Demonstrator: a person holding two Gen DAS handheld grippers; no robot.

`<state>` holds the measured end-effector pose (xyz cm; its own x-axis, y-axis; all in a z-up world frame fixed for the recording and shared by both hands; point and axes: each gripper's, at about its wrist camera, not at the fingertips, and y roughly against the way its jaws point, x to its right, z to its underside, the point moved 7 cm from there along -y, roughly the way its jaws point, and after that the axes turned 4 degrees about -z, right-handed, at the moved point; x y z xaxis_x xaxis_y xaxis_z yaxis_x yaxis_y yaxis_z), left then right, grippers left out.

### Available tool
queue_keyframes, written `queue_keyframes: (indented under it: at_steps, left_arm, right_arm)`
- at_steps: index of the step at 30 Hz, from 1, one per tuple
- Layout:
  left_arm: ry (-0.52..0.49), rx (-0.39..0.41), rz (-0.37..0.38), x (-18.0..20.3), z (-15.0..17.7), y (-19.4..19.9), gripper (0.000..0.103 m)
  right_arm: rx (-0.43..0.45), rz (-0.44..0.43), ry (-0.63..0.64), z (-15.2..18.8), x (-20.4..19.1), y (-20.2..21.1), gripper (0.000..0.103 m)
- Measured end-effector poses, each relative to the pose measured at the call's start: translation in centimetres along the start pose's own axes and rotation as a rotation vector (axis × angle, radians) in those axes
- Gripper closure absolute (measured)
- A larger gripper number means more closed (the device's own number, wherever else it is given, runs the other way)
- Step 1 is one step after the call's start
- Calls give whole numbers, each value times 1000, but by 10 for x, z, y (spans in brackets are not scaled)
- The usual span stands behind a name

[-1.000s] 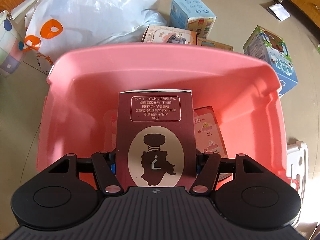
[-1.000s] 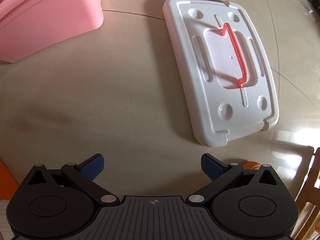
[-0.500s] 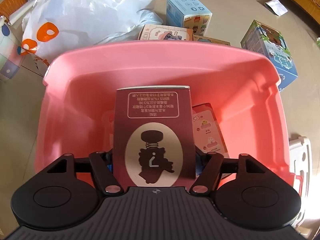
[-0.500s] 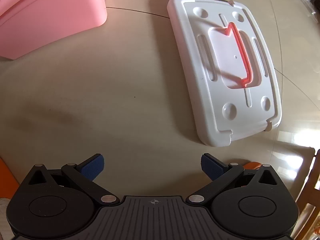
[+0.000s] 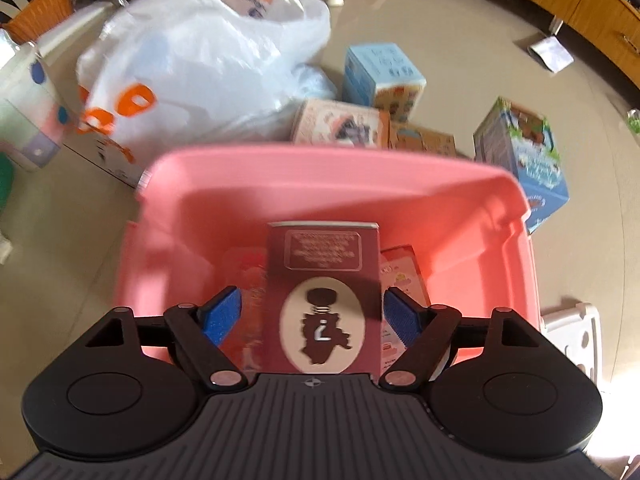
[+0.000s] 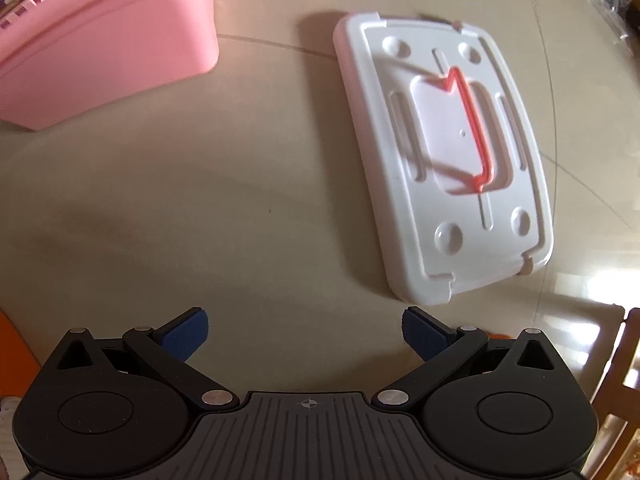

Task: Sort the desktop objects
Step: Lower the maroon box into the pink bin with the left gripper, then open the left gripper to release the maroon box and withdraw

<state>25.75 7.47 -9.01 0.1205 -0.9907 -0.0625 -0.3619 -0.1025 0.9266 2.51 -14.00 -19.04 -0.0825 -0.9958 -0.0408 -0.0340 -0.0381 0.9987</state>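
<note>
Glossy beige floor (image 6: 200, 200) spreads under both views, littered ahead of the left gripper (image 5: 313, 312) with a white plastic bag (image 5: 200, 60), a pale blue carton (image 5: 382, 74), a flat cream-and-orange box (image 5: 340, 122) and a blue-green box (image 5: 520, 160) off to its right. Directly below and ahead of that gripper sits the pink bin (image 5: 320, 184), and inside it the maroon box (image 5: 324, 280) stands between the two blue pads (image 5: 222, 314). The jaws have just been opening: both pads stand clear of the box's sides, with a gap showing on each side, so nothing is gripped. A pink-printed card box (image 5: 404, 280) lies in the bin just right of the maroon one. The picture is blurred, so the small print cannot be read. The right gripper (image 6: 306, 336) points down at bare floor, jaws spread wide with nothing between them. Ahead and to its right lies the white lid (image 6: 400, 220) with an orange-red handle (image 6: 468, 120), flat on the floor; the pink bin's outer wall is ahead to its left, well apart from the lid.
</note>
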Motion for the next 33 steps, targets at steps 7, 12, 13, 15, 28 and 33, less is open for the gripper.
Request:
queue_keyframes:
  at_steps: [7, 12, 13, 15, 28, 33]
  left_arm:
    - [-61, 64, -31, -3, 15, 48, 15]
    - [-124, 62, -13, 3, 47, 69, 14]
    - [-137, 59, -15, 3, 54, 71, 14]
    - [-151, 55, -19, 3, 67, 76, 14]
    - [-198, 92, -17, 17, 120, 94, 11]
    - [-250, 86, 15, 35, 133, 94, 11]
  right_arm:
    - [61, -40, -19, -2, 3, 21, 1]
    - [112, -76, -45, -3, 7, 36, 1]
    - [125, -88, -51, -4, 8, 40, 1]
    - [144, -101, -56, -4, 9, 47, 1]
    - [233, -167, -37, -6, 22, 79, 15]
    - [249, -183, -37, -17, 38, 88, 18]
